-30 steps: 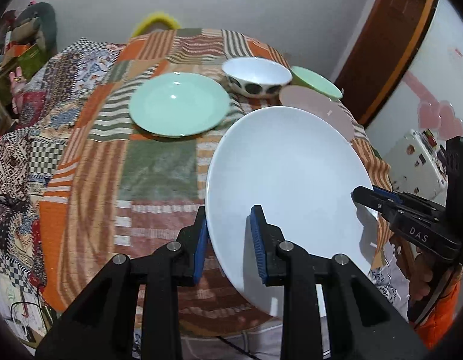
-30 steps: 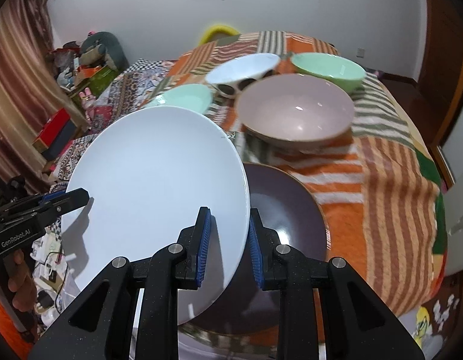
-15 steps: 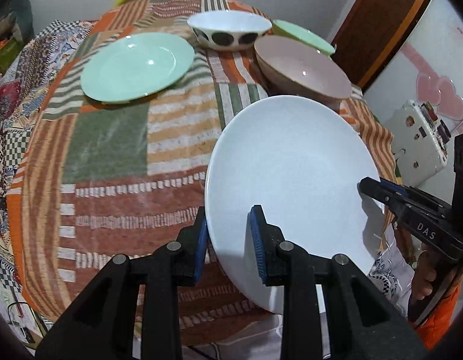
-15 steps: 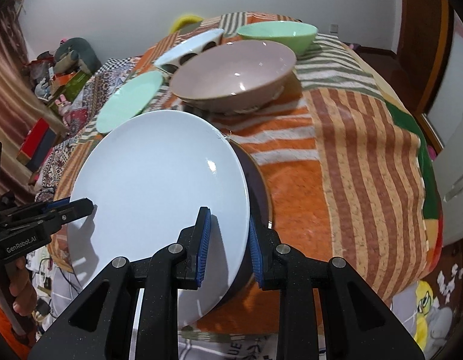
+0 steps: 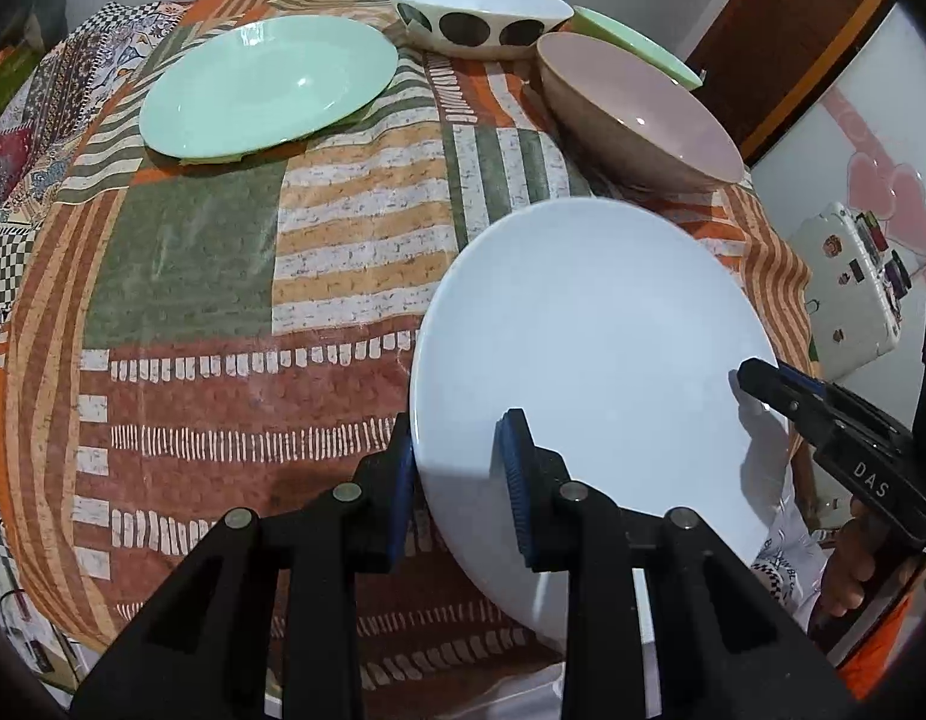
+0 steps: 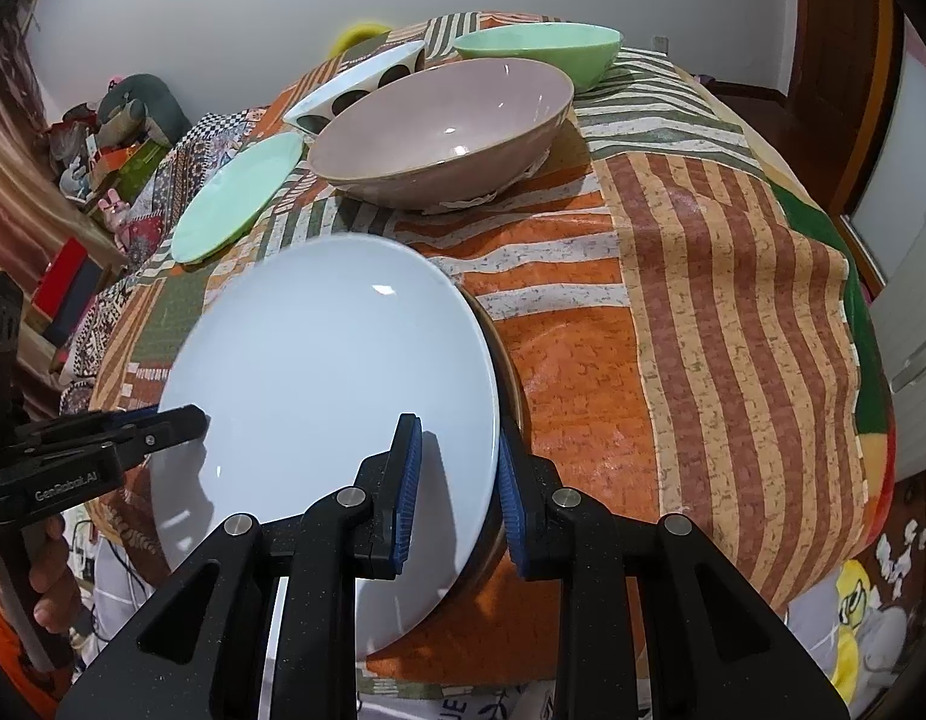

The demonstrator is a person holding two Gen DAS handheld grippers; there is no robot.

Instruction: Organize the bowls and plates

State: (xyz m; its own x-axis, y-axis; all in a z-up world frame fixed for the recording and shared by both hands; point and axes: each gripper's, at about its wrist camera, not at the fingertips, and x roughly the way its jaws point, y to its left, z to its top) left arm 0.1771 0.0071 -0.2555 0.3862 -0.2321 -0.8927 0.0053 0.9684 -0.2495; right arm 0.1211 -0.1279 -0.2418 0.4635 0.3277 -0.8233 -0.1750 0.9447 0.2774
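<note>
Covering most of both views, the surface (image 5: pixel 234 312) wears a striped patchwork cloth. Largest of the dishes, the white plate (image 5: pixel 589 372) is held tilted over the near edge, its rim nipped on opposite sides: the left tongs (image 5: pixel 456 480) are narrowly parted and closed on the left rim, the right tongs (image 6: pixel 456 480) likewise on the right rim. Only the right wrist view shows a dark plate (image 6: pixel 511 372) directly beneath, mostly hidden, with just a brown-edged crescent visible. Behind stands the pink bowl (image 6: pixel 444 120), then the mint plate (image 5: pixel 264 90) to its left. The dotted white bowl (image 5: pixel 481 15) and the mint bowl (image 6: pixel 541 51) sit farthest back; the latter is cut to a sliver in the left wrist view.
</note>
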